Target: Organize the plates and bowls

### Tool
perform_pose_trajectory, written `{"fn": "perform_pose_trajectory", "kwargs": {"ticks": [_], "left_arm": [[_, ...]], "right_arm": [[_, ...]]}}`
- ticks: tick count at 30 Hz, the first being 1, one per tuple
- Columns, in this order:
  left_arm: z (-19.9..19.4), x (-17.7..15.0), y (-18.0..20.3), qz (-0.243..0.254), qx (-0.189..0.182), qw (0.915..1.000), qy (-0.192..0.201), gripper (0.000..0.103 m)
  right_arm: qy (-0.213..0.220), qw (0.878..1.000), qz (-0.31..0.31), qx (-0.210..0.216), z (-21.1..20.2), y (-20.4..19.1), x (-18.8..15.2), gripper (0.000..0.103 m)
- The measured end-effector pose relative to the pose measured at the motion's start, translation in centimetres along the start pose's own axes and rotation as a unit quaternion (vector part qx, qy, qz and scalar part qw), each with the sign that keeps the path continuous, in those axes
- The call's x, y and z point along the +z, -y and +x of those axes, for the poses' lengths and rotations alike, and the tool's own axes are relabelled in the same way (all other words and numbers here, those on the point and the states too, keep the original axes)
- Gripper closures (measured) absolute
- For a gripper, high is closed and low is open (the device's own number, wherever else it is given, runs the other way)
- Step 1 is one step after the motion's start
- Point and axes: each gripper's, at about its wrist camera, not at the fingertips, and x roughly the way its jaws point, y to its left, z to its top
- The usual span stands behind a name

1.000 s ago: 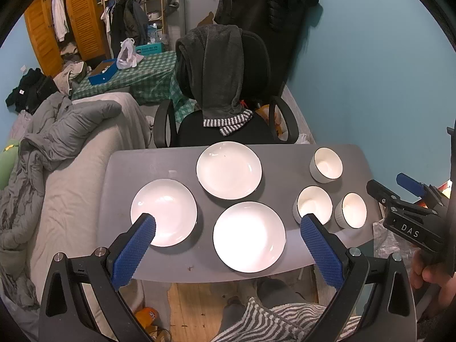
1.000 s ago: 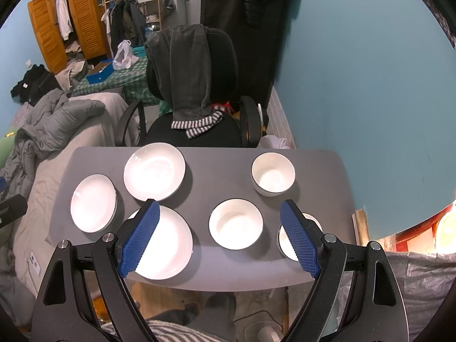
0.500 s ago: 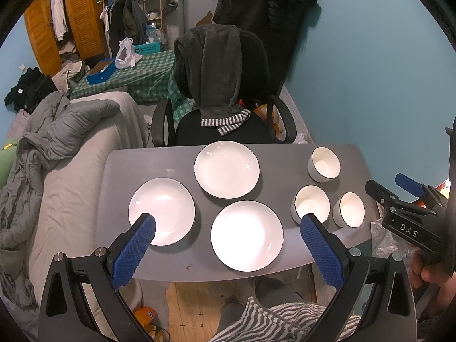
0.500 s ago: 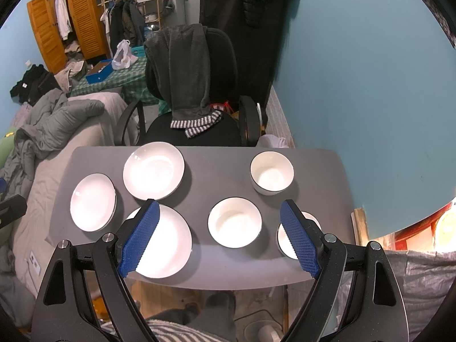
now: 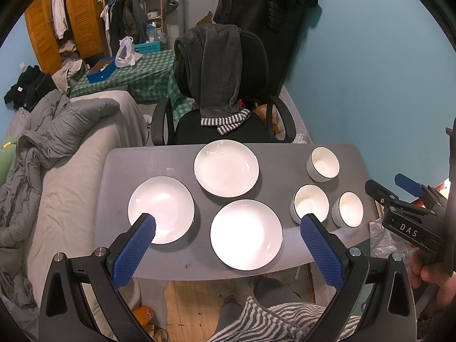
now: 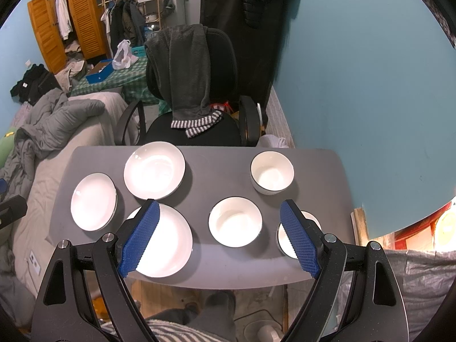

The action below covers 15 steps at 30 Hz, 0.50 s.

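Observation:
Three white plates lie on the grey table (image 5: 279, 159): a left one (image 5: 161, 209), a far one (image 5: 226, 167) and a near one (image 5: 246, 233). Three white bowls stand at the right: a far one (image 5: 323, 164), a middle one (image 5: 310, 203) and a right one (image 5: 348, 209). My left gripper (image 5: 228, 226) is open and empty, held above the table's near edge. My right gripper (image 6: 219, 218) is open and empty, above the middle bowl (image 6: 235, 221), with the far bowl (image 6: 272, 176) beyond it. The right gripper also shows at the right edge of the left wrist view (image 5: 399, 196).
A black office chair (image 5: 225, 91) draped with a grey garment stands at the table's far side. A bed with a grey duvet (image 5: 57, 142) runs along the left. A blue wall (image 5: 370, 71) is close on the right. The person's legs show below the near edge.
Both views shift only slightly; the plates and bowls stay where they were and both grippers stay open.

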Motion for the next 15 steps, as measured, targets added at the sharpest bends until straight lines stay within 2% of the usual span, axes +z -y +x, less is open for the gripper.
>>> {"fn": "perform_pose_trajectory", "kwargs": {"ticks": [15], "left_arm": [[0.0,-0.36,0.26,-0.003,-0.003,1.0,-0.001,0.0]], "right_arm": [[-0.001,1.0,-0.002,0.0,-0.13,-0.06,-0.42,0.018]]}}
